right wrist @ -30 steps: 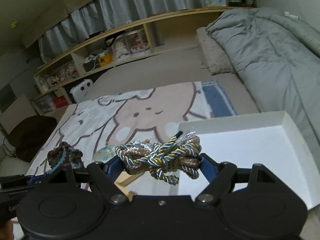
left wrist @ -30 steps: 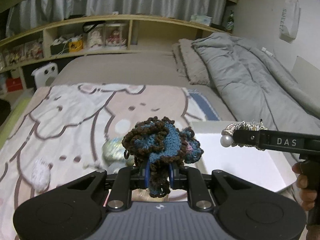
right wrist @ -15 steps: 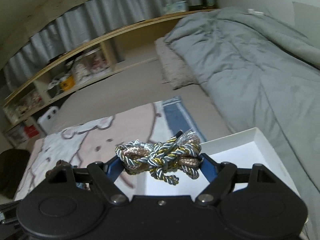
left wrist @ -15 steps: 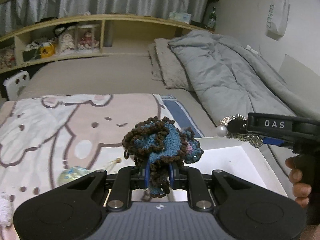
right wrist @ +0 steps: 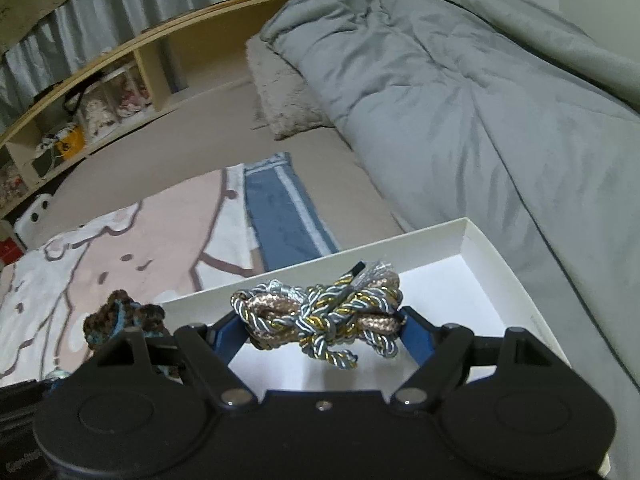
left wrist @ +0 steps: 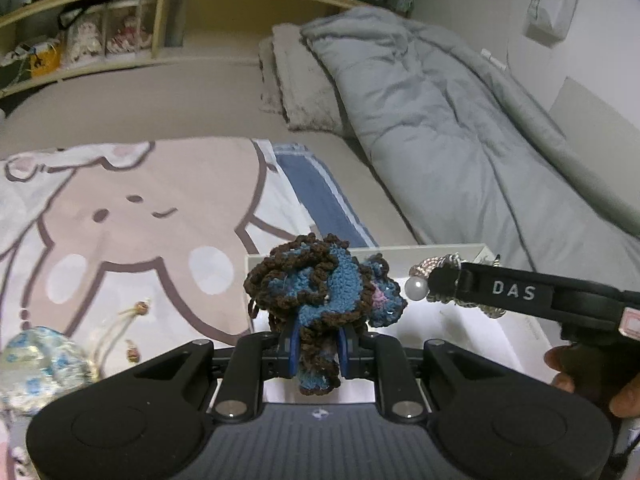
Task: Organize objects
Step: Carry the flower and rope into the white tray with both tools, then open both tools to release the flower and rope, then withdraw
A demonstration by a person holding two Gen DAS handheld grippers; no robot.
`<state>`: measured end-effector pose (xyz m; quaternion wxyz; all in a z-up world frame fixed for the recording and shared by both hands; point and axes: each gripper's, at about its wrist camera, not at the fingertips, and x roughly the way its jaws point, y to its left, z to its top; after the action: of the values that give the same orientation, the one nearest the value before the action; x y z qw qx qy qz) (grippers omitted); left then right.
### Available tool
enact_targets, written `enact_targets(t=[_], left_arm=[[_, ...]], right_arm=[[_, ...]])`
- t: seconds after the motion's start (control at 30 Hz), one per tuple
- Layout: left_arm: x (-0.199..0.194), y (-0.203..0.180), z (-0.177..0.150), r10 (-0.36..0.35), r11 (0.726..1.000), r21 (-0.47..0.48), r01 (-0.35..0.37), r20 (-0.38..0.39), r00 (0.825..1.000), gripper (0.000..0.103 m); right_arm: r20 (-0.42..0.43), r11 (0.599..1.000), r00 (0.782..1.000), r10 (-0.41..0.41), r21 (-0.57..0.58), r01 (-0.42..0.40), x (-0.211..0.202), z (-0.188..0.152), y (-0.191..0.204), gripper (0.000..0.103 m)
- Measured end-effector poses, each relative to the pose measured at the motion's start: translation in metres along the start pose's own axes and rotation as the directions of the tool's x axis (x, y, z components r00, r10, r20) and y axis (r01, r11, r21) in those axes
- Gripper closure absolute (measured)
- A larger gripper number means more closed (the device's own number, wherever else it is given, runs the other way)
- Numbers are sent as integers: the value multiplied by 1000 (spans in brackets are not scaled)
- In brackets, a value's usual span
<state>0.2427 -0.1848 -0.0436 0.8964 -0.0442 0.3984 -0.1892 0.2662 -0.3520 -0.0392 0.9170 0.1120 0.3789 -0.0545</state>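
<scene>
Left wrist view: both grippers now hover over the white box (left wrist: 460, 344), brought in from over the blanket (left wrist: 120, 220); left gripper (left wrist: 316, 340) fingers clamp a crocheted piece (left wrist: 316, 288), right gripper (right wrist: 324, 320) fingers hold a knotted cord (right wrist: 320, 312), ready to drop.

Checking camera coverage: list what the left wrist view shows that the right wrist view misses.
Left only: the floral pouch on the blanket, the pearl, and a hand on the right gripper.
Right only: the cord bundle in full, clamped across wide jaws.
Both: the crochet piece, white box, blanket and duvet.
</scene>
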Motion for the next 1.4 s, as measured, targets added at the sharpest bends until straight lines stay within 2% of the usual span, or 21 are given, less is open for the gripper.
enact_targets(t=[0.2,0.5,0.57,0.6,0.67,0.7,0.93,1.4], left_arm=[[34,2,-6,16,1000,-5,-16,-52,999,84],[58,8,-7,47,999,16,-46,-64,997,83],[60,8,-5,55,998,19,-54,-54,997,82],[60,8,-5,64,998,19,-63,-49,997,77],[59,8,-4,78,997,14,-78,-46,996,74],[59,8,-3,84,996,14,-83,-51,995,70],[48,4,-2,87,995,49,-84,-62,994,64],[16,-2,2,100,992,79,-97,-35,994,64]], right_arm=[[-40,1000,999,-11,12,12,24,-5,-3,22],[-20,998,999,25,52,-24,47,-10,6,22],[-16,998,1000,24,60,-23,50,-11,6,19],[-15,998,1000,22,64,-21,51,-12,6,14],[-21,998,1000,11,57,-9,48,-10,5,8],[-20,999,1000,6,53,-5,46,-9,4,8],[-71,999,997,-14,38,17,38,-6,-4,7],[-48,999,999,4,39,-2,8,-4,-7,7]])
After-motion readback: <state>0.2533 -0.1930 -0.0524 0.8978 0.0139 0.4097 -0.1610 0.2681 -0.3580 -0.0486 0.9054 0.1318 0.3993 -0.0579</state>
